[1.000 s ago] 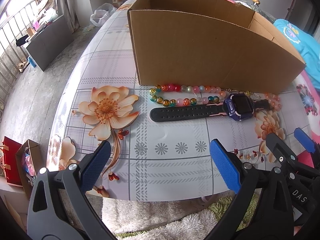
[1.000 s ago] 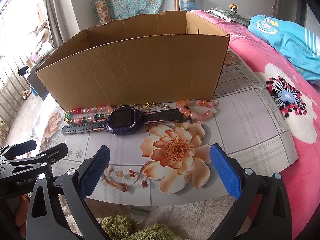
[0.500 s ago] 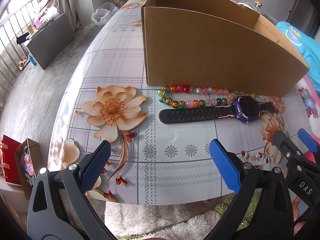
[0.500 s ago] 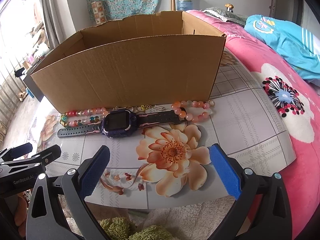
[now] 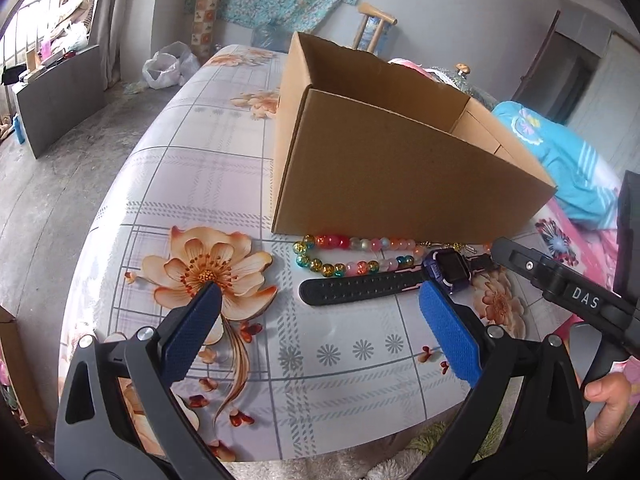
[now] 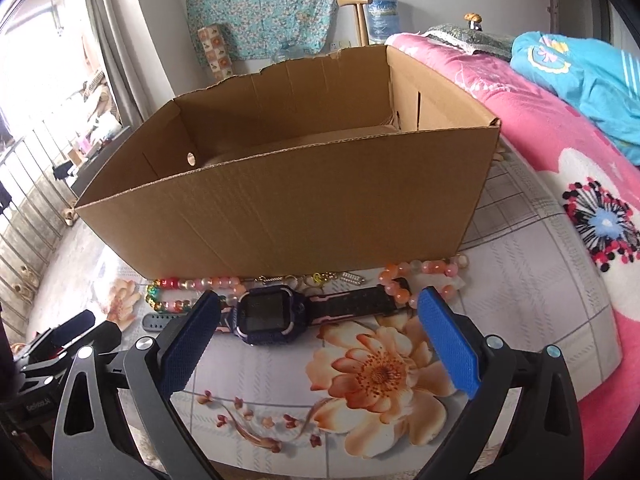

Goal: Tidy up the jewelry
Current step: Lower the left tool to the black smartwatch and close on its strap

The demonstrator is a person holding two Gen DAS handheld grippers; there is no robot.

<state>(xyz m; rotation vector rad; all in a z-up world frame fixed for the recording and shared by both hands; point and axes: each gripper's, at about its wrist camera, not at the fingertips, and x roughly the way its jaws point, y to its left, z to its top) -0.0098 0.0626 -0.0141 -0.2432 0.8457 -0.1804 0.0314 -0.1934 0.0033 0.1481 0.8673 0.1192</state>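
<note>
- Left wrist view: your left gripper (image 5: 320, 320) stands wide and empty above the tablecloth (image 5: 224, 168). The watch (image 5: 450, 270) lies before the cardboard box (image 5: 392, 176); it looks light, with a floppy strap.
- Right wrist view: your right gripper (image 6: 318, 318) is closing, nothing yet between its pads. I'd grip the watch (image 6: 272, 314) across its rigid case; the beaded bracelet (image 6: 424, 274) would likely roll.

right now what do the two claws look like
Both are black plastic clamp frames with silver rivets and textured blue pads. The left claw and right claw match. White lettering "DAS" marks the right claw's side, seen from the left wrist view.
</note>
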